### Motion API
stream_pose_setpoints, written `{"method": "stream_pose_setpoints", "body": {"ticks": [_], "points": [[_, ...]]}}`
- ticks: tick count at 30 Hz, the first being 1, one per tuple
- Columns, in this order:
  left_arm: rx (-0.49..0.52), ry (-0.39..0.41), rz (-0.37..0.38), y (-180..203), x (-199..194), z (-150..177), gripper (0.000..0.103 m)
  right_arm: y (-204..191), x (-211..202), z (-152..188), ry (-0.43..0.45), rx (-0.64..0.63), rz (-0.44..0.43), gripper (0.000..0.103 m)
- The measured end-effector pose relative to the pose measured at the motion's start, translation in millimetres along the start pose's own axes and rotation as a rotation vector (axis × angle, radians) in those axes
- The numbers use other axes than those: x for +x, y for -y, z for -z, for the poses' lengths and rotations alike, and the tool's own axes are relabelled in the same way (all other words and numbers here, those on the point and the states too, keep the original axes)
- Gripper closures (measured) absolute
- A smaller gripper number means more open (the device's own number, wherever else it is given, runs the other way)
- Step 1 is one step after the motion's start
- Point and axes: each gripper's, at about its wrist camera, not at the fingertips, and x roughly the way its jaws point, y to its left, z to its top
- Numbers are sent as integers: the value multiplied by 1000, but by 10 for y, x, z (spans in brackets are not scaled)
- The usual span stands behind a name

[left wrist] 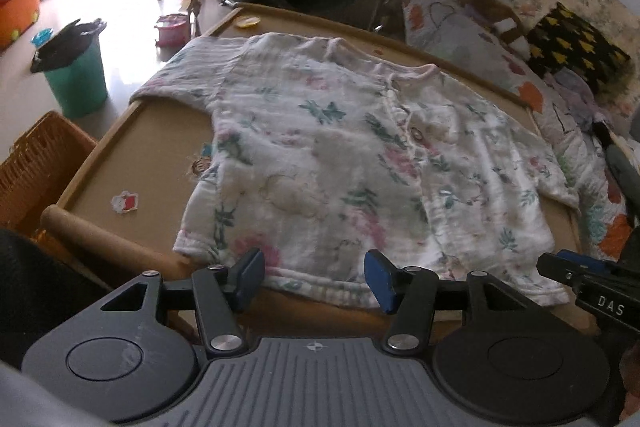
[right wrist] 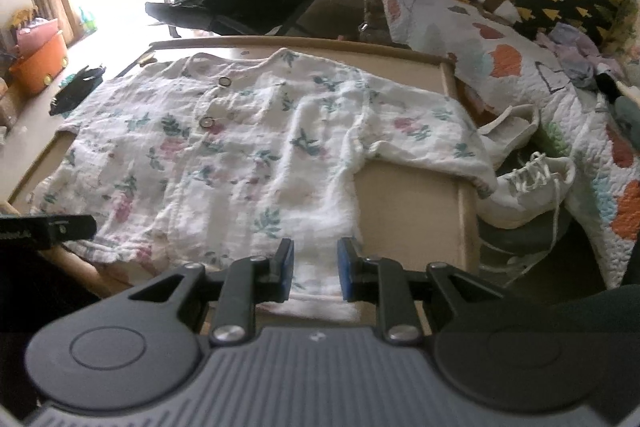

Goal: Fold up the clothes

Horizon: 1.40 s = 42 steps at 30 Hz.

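The flowery shirt (left wrist: 340, 163) is lying flat on the low brown table (left wrist: 160, 135), sleeves reaching left and right, and its bottom hem is sitting at the near edge, just in front of both grippers. The left gripper (left wrist: 314, 283) is sitting with its jaws open over the left part of the hem, pinching nothing. The right gripper (right wrist: 316, 269) is waiting with a smaller gap over the hem's right corner, and no cloth is looking squeezed there either.

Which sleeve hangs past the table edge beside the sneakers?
The shirt's right-hand sleeve in the right wrist view; its cuff droops over the table edge toward the sneakers.
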Motion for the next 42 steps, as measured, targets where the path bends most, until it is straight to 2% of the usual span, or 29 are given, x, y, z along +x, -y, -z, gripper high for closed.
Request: {"method": "stream_pose_setpoints", "body": {"ticks": [4, 6, 11, 18, 24, 30, 33, 42], "points": [[4, -8, 1, -15, 4, -11, 45, -93, -52, -52, 41, 6, -73, 80], [-7, 0, 9, -34, -7, -36, 45, -181, -11, -68, 28, -17, -109, 80], [-40, 63, 18, -120, -115, -171, 45, -361, 162, 28, -46, -105, -100, 80], [-159, 155, -40, -569, -193, -568, 45, -384, 69, 83, -45, -134, -110, 80], [-397, 163, -33, -1200, -119, -956, 45, -306, -4, 18, 29, -105, -104, 80], [-641, 113, 52, -1701, 154, -1161, 45, -313, 23, -17, 43, -109, -108, 80], [-732, 59, 104, -1840, 330, -1187, 45, -325, 38, -14, 40, -117, -108, 80], [-971, -47, 159, -2046, 768, -1027, 45, -328, 62, -29, 44, -121, -82, 80]]}}
